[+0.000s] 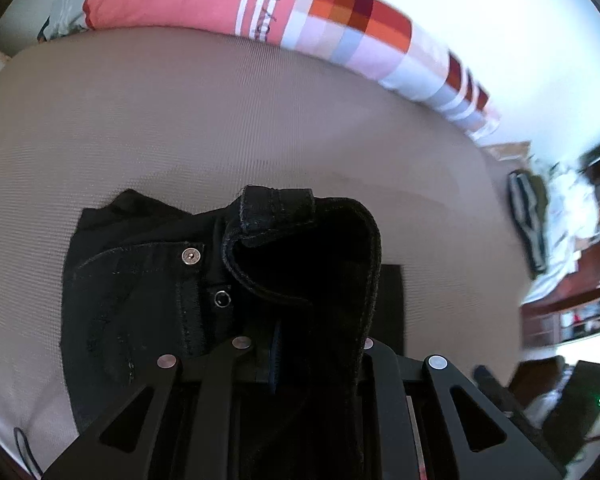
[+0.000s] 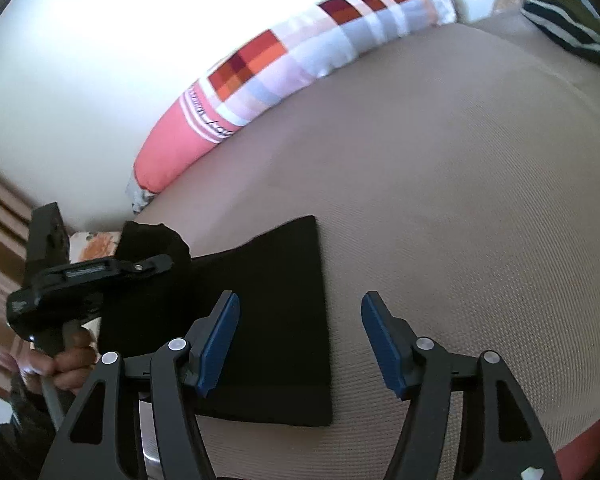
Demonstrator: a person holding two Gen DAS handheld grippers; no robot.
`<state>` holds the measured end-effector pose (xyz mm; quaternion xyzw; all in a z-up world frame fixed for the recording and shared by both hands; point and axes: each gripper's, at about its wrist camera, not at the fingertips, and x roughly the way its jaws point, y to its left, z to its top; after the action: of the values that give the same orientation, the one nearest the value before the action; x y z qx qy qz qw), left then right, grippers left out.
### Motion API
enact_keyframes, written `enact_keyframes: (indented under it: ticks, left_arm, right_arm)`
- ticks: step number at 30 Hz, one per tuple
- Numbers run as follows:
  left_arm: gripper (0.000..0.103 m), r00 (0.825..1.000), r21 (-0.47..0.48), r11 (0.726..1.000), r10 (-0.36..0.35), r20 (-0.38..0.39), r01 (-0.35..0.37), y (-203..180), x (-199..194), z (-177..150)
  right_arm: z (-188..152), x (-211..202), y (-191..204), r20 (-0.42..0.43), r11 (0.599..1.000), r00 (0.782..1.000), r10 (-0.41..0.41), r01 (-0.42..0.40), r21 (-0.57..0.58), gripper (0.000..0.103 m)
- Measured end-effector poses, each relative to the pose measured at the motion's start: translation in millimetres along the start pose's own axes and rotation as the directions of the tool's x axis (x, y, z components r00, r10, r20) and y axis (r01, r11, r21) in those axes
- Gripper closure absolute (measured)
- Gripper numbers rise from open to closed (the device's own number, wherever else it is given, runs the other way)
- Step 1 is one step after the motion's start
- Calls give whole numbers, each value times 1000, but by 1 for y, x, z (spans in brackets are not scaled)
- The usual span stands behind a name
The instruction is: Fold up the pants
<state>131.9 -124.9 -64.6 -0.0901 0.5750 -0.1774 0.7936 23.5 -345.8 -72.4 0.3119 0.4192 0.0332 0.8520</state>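
Note:
Black pants (image 1: 140, 292) lie on a beige bed. In the left wrist view the waistband end with two metal buttons lies flat, and a bunched fold of the pants (image 1: 312, 264) rises up between the fingers. My left gripper (image 1: 304, 344) is shut on this fold and holds it lifted. In the right wrist view a flat folded part of the pants (image 2: 276, 320) lies on the bed. My right gripper (image 2: 300, 340) is open and empty, hovering over that part's right edge. The left gripper (image 2: 100, 272) shows at the left, held by a hand, with cloth in it.
A long pink and checked bolster pillow (image 1: 260, 4) lies along the white wall at the bed's far side; it also shows in the right wrist view (image 2: 284, 68). Striped clothes (image 1: 528, 216) lie at the bed's right end. Wooden furniture (image 1: 580, 280) stands beyond.

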Motion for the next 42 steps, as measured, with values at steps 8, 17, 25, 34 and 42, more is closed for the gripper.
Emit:
enact_keyframes:
  ticks: [8, 17, 25, 34, 42]
  left_arm:
    - [67, 999, 116, 993, 38, -17, -35, -18, 17, -9]
    - [38, 985, 125, 977, -174, 3, 173, -1, -29, -23]
    - [38, 987, 79, 996, 36, 157, -49, 68, -73, -34]
    - [38, 983, -56, 991, 131, 131, -124, 127, -66, -53]
    - [38, 986, -67, 990, 129, 101, -122, 130, -54, -60]
  right_arm:
    - [1, 5, -2, -11, 1000, 1000, 5, -5, -2, 41]
    - [9, 18, 3, -48, 998, 999, 9, -12, -63, 41]
    - [20, 65, 24, -246, 970, 952, 180, -214, -116, 41]
    - [32, 123, 35, -381, 960, 910, 164, -236, -151, 41]
    - [44, 150, 42, -404, 944, 878, 257, -318, -91, 41]
